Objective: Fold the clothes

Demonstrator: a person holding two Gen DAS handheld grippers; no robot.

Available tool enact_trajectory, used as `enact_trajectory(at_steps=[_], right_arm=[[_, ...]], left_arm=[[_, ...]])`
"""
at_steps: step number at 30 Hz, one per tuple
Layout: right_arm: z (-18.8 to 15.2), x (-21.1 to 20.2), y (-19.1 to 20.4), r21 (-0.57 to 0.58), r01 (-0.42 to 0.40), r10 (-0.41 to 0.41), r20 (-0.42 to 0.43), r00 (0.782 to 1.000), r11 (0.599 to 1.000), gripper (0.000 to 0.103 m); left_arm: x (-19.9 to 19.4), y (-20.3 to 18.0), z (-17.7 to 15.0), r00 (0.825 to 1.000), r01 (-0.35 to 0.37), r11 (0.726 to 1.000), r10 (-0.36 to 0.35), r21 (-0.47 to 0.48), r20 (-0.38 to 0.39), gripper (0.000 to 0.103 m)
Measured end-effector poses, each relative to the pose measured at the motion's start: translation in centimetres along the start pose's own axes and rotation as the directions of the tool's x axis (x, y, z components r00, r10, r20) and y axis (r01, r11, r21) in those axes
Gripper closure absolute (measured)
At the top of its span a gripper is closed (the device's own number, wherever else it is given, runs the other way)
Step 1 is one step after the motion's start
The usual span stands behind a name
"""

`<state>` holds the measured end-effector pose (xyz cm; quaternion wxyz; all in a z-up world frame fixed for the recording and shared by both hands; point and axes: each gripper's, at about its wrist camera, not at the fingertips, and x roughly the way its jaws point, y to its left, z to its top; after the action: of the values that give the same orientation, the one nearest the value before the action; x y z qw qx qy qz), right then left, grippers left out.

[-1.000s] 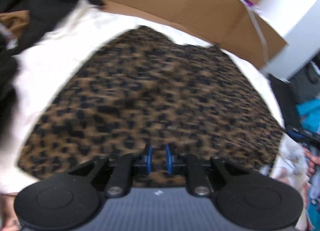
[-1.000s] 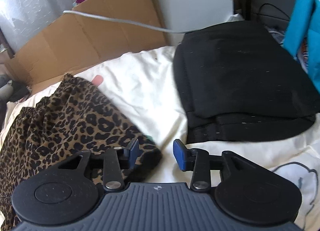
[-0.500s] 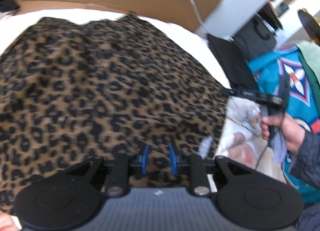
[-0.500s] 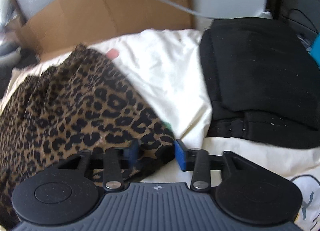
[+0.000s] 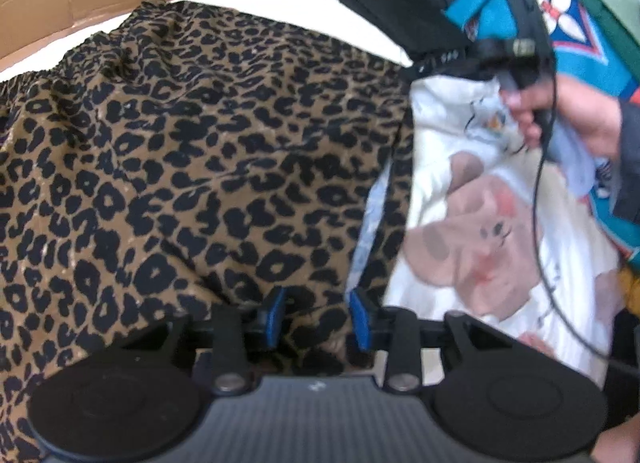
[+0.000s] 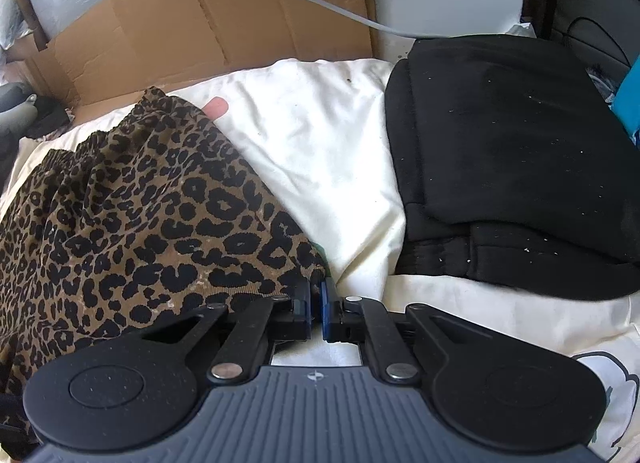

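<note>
Leopard-print garment (image 6: 132,223) lies spread, unfolded, on the white bed sheet (image 6: 320,151); a black garment (image 6: 520,151) sits folded nearby. Right claw (image 6: 317,303) has just closed, pinching its corner; left claw (image 5: 316,321), just opening, straddles its edge ungripped.

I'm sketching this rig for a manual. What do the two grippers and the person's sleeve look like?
Both the left gripper and right gripper have a ribbed grey body, two round black discs, black linkage arms with silver pivots, and blue-padded jaws. A thin black cable trails from the right one. The sleeve is dark grey.
</note>
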<state>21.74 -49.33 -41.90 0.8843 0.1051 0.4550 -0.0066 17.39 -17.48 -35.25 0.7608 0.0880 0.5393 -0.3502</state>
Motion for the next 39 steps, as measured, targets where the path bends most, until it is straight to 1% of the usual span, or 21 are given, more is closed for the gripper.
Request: enact_trajectory(at_steps=[3,4,6,12,13,15,18,20,21,23,24,26,28,29,31,33,35,37,39], right_arm=[[0.1,-0.1,0.1,0.003,0.007,-0.007,-0.003,1.0,1.0,0.1],[0.1,-0.2,0.1,0.001,0.01,-0.01,-0.003,1.0,1.0,0.1],[0.2,-0.5,0.2,0.006,0.018,-0.018,-0.001,1.0,1.0,0.1],[0.3,-0.9,0.2,0.009,0.048,-0.048,-0.014,0.999,0.999,0.101],[0.2,-0.7,0.2,0.002,0.053,-0.053,-0.021,0.998,0.999,0.101],[0.0,-0.2,0.3,-0.005,0.065,-0.065,-0.035,0.997,0.998,0.1],[0.0,0.3,0.2,0.011,0.087,-0.086,-0.052,0.995,0.996,0.097],[0.1,0.2,0.0,0.026,0.099,-0.098,-0.054,0.994,0.995,0.095],[0.0,0.0,0.0,0.029,0.103,-0.102,-0.05,0.994,0.994,0.092],[0.0,-0.6,-0.2,0.049,0.107,-0.105,-0.048,0.993,0.993,0.089],[0.0,-0.9,-0.3,0.061,0.107,-0.105,-0.045,0.994,0.992,0.089],[0.0,-1.7,-0.3,0.079,0.105,-0.103,-0.032,0.994,0.991,0.087],[0.0,-2.4,0.0,0.081,0.099,-0.098,-0.014,0.995,0.992,0.084],[-0.1,-2.7,0.3,0.073,0.095,-0.095,-0.007,0.995,0.993,0.082],[-0.2,-3.4,1.2,0.059,0.085,-0.086,0.005,0.996,0.995,0.081],[-0.2,-4.1,2.1,0.067,0.05,-0.051,0.014,0.999,0.996,0.081],[-0.3,-4.6,3.3,0.06,0.022,-0.024,0.023,0.999,0.998,0.081],[-0.4,-5.0,4.8,0.028,-0.004,0.003,0.024,1.0,1.0,0.081],[-0.7,-5.1,6.5,-0.025,-0.014,0.015,0.013,1.0,1.0,0.079]], left_arm=[[-0.1,0.5,-0.1,1.0,0.015,1.0,-0.015,0.006,-0.003,0.088],[-0.3,0.6,0.0,1.0,0.027,1.0,-0.027,0.006,0.0,0.098],[-0.7,0.9,0.1,0.998,0.058,0.998,-0.058,-0.003,0.008,0.101],[-2.1,1.9,0.2,0.988,0.154,0.986,-0.152,-0.061,0.035,0.101],[-2.0,2.0,0.1,0.987,0.157,0.986,-0.155,-0.064,0.032,0.101],[-1.3,2.1,-0.2,0.987,0.159,0.985,-0.159,-0.061,0.016,0.102],[-0.3,2.7,-0.8,0.985,0.17,0.981,-0.173,-0.098,-0.027,0.101],[-0.3,2.9,-1.1,0.981,0.185,0.976,-0.191,-0.118,-0.043,0.101],[-0.7,3.1,-1.2,0.979,0.192,0.973,-0.198,-0.127,-0.037,0.101],[-1.9,3.4,-1.6,0.978,0.206,0.967,-0.21,-0.146,-0.009,0.095],[-2.7,3.7,-1.8,0.978,0.208,0.964,-0.209,-0.163,0.012,0.094],[-4.2,4.8,-2.4,0.978,0.207,0.954,-0.196,-0.218,0.069,0.094],[-5.8,6.2,-2.8,0.975,0.213,0.937,-0.185,-0.278,0.124,0.094],[-6.5,6.8,-3.1,0.976,0.198,0.934,-0.161,-0.297,0.145,0.093],[-7.9,8.1,-3.8,0.981,0.145,0.932,-0.091,-0.332,0.173,0.092],[-8.6,9.3,-4.5,0.984,0.084,0.917,-0.013,-0.39,0.18,0.091],[-9.2,10.9,-5.8,0.984,0.028,0.886,0.058,-0.463,0.17,0.091],[-9.6,12.5,-7.1,0.982,-0.011,0.842,0.111,-0.539,0.153,0.09],[-10.1,13.9,-8.2,0.982,-0.014,0.796,0.126,-0.605,0.143,0.076]])
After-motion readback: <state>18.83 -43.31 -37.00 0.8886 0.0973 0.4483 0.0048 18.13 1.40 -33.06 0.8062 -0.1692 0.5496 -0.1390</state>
